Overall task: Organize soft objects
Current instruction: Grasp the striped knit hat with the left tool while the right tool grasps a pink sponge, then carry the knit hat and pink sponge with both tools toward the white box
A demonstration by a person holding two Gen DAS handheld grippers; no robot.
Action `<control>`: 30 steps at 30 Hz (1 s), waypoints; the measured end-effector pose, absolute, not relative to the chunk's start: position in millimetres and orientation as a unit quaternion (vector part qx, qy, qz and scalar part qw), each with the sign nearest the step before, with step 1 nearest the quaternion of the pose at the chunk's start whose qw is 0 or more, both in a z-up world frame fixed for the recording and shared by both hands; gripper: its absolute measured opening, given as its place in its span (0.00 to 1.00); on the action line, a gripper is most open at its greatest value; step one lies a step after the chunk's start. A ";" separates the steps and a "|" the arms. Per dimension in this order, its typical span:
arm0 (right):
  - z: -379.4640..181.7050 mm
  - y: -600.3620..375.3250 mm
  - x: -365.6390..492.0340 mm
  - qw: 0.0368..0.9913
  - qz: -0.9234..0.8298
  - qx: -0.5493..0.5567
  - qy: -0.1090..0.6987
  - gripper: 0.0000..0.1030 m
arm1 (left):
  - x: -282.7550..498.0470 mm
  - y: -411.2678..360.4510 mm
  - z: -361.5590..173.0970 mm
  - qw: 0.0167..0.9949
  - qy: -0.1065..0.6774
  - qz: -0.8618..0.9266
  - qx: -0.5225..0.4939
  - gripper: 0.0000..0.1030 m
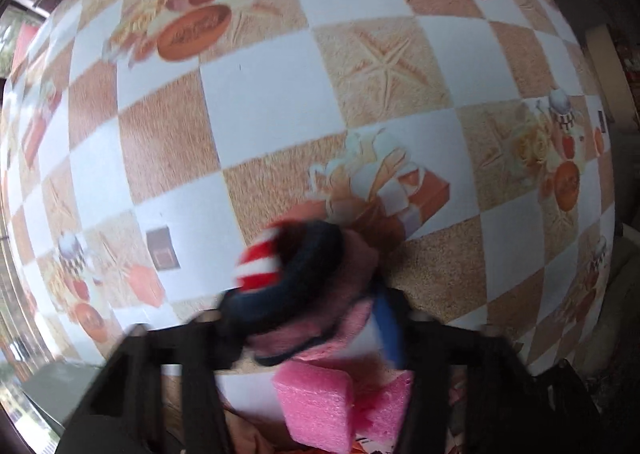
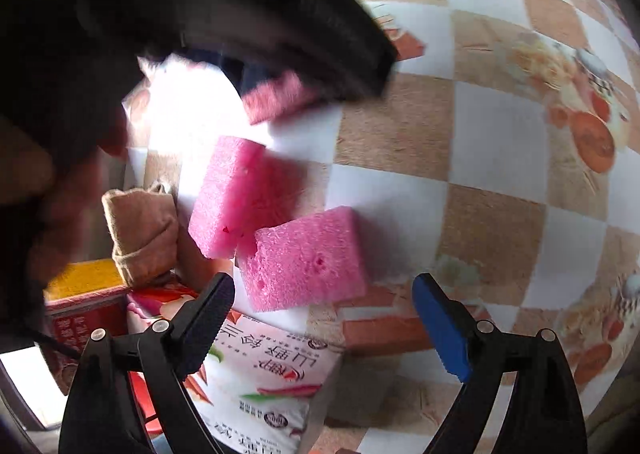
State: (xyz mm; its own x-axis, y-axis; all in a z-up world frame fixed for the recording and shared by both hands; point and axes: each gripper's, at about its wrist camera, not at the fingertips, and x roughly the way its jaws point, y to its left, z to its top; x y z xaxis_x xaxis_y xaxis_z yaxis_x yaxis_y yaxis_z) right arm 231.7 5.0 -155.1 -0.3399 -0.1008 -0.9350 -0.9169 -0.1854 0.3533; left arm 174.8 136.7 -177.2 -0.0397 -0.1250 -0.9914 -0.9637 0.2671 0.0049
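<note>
In the left wrist view, a soft fabric bundle [image 1: 296,278] of red-and-white stripes, navy and dusty pink sits between the fingers of my left gripper [image 1: 308,318], which is shut on it and points down at the checkered tablecloth [image 1: 264,94]. Two pink foam blocks [image 1: 316,410] lie just below it. In the right wrist view the same two blocks show, one farther [image 2: 236,194] and one nearer [image 2: 304,266]. My right gripper [image 2: 324,294] stands open just short of the nearer block, with nothing pressed between its pads. The dark body of the left gripper [image 2: 240,14] fills the upper left there.
A folded beige cloth [image 2: 140,234] and a yellow sponge [image 2: 84,278] on a red box [image 2: 88,322] sit at the left. A printed white packet [image 2: 260,374] lies under the right gripper. A person's hand [image 2: 24,174] shows at the far left. The table edge [image 1: 616,214] runs along the right.
</note>
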 end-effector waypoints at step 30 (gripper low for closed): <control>-115.8 11.4 246.5 0.428 0.596 -0.441 0.516 0.69 | 120.2 134.4 -87.2 0.577 0.532 0.430 -0.447 0.37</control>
